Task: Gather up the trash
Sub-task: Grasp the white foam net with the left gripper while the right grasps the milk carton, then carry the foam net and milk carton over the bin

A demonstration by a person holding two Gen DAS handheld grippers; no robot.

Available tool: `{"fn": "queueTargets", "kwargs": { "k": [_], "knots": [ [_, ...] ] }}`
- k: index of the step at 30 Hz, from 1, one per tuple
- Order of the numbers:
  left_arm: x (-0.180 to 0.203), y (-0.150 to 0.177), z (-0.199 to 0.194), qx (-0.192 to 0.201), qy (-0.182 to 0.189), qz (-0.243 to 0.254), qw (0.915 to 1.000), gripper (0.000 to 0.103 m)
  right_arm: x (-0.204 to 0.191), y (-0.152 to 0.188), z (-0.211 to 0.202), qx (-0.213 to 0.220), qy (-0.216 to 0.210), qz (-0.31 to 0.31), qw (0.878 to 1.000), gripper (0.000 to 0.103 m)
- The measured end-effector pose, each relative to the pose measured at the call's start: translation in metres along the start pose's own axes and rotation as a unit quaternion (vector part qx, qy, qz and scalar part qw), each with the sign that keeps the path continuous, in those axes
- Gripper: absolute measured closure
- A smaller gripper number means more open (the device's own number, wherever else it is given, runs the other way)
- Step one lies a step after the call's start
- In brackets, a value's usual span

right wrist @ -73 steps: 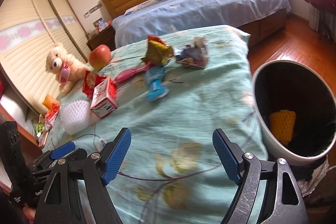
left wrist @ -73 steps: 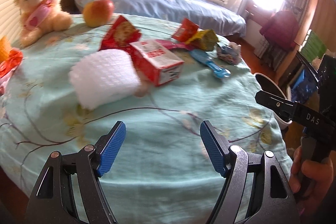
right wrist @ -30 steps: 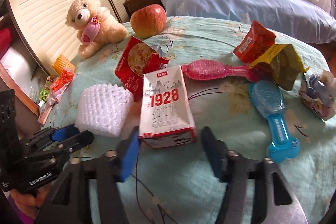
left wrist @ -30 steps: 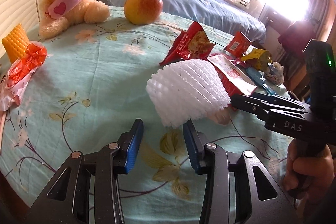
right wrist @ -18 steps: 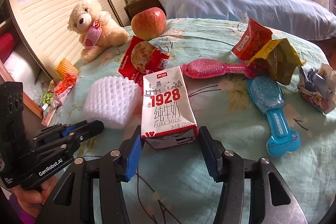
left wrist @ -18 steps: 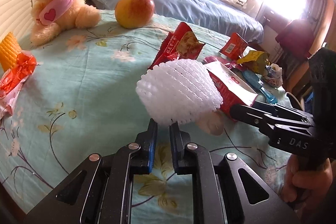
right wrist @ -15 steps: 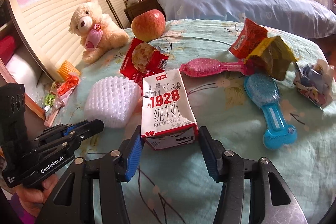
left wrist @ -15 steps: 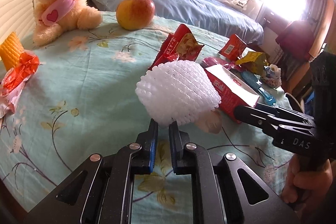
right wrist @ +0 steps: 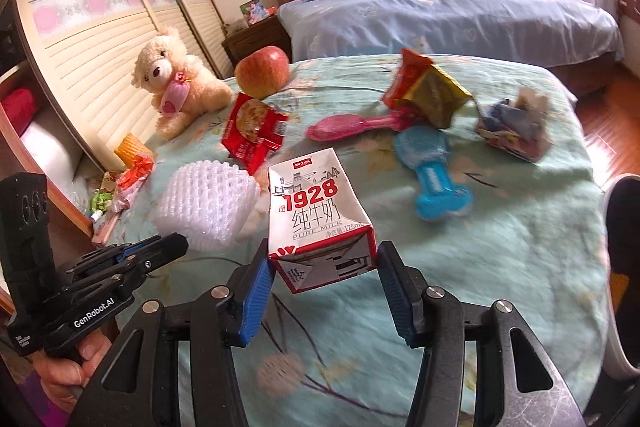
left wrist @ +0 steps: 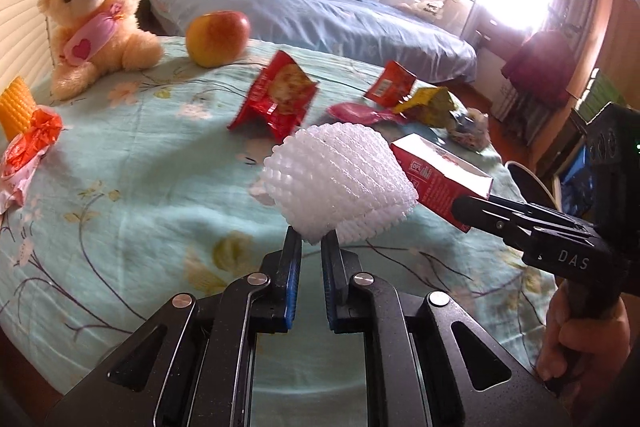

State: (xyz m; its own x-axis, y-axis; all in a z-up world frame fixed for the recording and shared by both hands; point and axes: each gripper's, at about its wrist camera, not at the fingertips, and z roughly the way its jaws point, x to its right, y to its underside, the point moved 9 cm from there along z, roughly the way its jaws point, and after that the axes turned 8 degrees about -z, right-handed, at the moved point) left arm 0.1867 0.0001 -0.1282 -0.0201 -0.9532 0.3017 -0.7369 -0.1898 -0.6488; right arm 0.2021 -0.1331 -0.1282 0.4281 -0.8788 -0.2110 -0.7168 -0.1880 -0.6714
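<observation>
Bedroom counter's a mess: my left hand-held gripper (left wrist: pixel 311 247) pinches the squishy, featherlight foam net (left wrist: pixel 340 183) by its edge, right hand-held gripper (right wrist: pixel 324 275) clamps the crushable milk carton (right wrist: pixel 316 215) across its base.

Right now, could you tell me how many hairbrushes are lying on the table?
2. The pink brush lies mid-table, its handle running under the wrappers. The blue brush lies just nearer, right of the milk carton.

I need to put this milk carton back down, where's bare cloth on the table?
Bare cloth lies nearest you, below the milk carton and foam fruit net, and left, between the net and orange wrapper. Crowded: beyond the carton, around the blue brush and snack bags.
</observation>
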Motion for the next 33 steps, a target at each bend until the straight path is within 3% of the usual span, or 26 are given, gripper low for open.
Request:
{"fn": "queueTargets", "kwargs": {
  "k": [12, 15, 23, 33],
  "knots": [
    [0.004, 0.005, 0.0, -0.005, 0.003, 0.001, 1.0, 0.094, -0.002, 0.002, 0.024, -0.037, 0.025, -0.028, 0.999, 0.045],
    [0.007, 0.006, 0.0, -0.008, 0.007, 0.002, 0.9999, 0.094, -0.001, 0.003, 0.027, -0.039, 0.028, -0.03, 0.998, 0.049],
    [0.041, 0.01, -0.003, -0.009, 0.033, 0.029, 0.999, 0.094, 0.011, 0.006, -0.007, -0.002, 0.03, -0.007, 1.0, 0.053],
    [0.104, 0.021, 0.003, -0.027, 0.078, 0.074, 0.9939, 0.094, 0.06, 0.026, -0.058, 0.029, 0.063, 0.051, 0.996, 0.054]
  ]
}}
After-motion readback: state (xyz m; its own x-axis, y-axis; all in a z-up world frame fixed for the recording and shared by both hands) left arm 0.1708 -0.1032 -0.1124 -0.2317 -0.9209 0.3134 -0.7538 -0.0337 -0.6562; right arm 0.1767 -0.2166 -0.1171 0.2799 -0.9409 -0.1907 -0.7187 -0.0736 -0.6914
